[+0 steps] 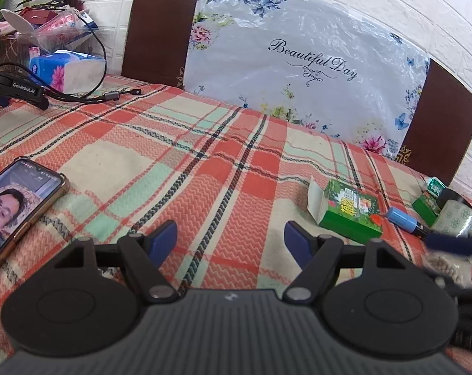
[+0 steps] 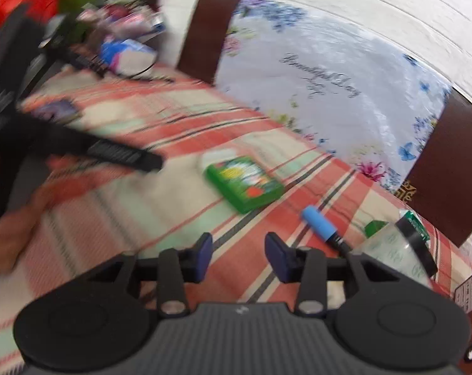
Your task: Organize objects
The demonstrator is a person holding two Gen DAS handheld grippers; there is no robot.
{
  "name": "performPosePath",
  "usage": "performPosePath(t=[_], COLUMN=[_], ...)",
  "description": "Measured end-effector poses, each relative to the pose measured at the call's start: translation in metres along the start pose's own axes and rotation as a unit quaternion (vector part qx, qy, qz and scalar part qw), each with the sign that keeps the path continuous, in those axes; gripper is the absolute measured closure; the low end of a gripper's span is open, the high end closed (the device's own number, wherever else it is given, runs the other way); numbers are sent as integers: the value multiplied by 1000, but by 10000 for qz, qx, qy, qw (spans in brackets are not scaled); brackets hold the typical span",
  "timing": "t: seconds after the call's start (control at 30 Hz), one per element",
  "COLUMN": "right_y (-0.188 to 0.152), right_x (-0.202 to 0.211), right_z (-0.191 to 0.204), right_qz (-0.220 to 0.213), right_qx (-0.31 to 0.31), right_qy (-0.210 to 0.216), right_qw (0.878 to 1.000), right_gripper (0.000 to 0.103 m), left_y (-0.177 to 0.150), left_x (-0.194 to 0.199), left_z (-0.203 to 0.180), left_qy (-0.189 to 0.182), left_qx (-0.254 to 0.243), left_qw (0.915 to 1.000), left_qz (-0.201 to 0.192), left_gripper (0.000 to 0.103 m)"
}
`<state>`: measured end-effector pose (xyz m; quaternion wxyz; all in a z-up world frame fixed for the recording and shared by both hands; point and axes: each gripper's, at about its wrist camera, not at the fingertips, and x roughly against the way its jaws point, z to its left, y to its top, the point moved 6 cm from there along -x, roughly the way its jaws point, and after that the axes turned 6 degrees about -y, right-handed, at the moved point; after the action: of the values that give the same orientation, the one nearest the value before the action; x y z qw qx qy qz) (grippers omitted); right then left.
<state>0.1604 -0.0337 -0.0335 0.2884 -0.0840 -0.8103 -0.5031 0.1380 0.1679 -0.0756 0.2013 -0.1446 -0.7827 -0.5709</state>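
A green box with its flap open lies on the plaid cloth, right of my left gripper, which is open and empty over bare cloth. A blue-capped marker lies just right of the box, next to a pale patterned cup and a second small green box. My right gripper is open and empty; the green box lies ahead of it, and the marker and cup to its right. The right wrist view is motion-blurred.
A phone with a lit screen lies at the left. A tissue pack, cables and a cluttered box sit at the far left. A floral-wrapped headboard stands behind the cloth. The left gripper's body shows in the right wrist view.
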Motion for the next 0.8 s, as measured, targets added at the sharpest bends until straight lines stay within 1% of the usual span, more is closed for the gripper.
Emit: performPosePath(t=[0.03, 0.07, 0.1, 0.17, 0.2, 0.27, 0.37, 0.43, 0.47, 0.5, 0.53, 0.57, 0.6, 0.67, 0.8], right_y=[6, 12, 17, 28, 32, 38, 40, 40, 39, 38, 39, 40, 39, 36, 20], right_x=[-8, -18, -29, -50, -60, -79, -99, -105, -107, -107, -103, -100, -99, -91, -67], right_z=[-7, -13, -19, -28, -32, -33, -21, -13, -6, -1, 2, 4, 5, 8, 7], right_qz=[-5, 27, 83, 190, 245, 341, 365, 411, 523, 558, 521, 558, 567, 529, 578], right_qx=[-175, -377, -591, -1107, -1339, -1544, -1148, -974, -786, -632, -620, -631, -576, -471, -539], right_qy=[63, 169, 254, 333, 437, 720, 662, 935, 934, 910, 967, 1045, 1027, 966, 894], right_qw=[9998, 9991, 9979, 9931, 9897, 9848, 9905, 9900, 9911, 9923, 9920, 9910, 9914, 9928, 9929], right_gripper=[45, 32, 21, 15, 10, 2, 0, 2, 9, 14, 17, 18, 19, 19, 19], left_y=[1, 1, 2, 3, 3, 4, 5, 5, 5, 5, 5, 5, 5, 5, 5], left_x=[0, 1, 1, 2, 2, 2, 3, 3, 3, 3, 2, 2, 2, 2, 2], left_z=[2, 4, 7, 12, 13, 14, 14, 15, 15, 15, 15, 15, 15, 15, 15], left_qy=[42, 101, 167, 253, 292, 339, 356, 354, 357, 360, 358, 355, 358, 359, 366], left_qx=[39, 91, 155, 269, 300, 320, 319, 337, 347, 357, 362, 357, 355, 361, 356], left_qw=[10000, 9999, 9997, 9992, 9990, 9987, 9986, 9986, 9985, 9985, 9984, 9985, 9985, 9984, 9984], left_qz=[-24, -57, -90, -145, -167, -193, -211, -219, -223, -228, -230, -229, -228, -230, -230], left_gripper=[26, 26, 26, 26, 26, 26, 26, 26, 26, 26, 26, 26, 26, 26, 25])
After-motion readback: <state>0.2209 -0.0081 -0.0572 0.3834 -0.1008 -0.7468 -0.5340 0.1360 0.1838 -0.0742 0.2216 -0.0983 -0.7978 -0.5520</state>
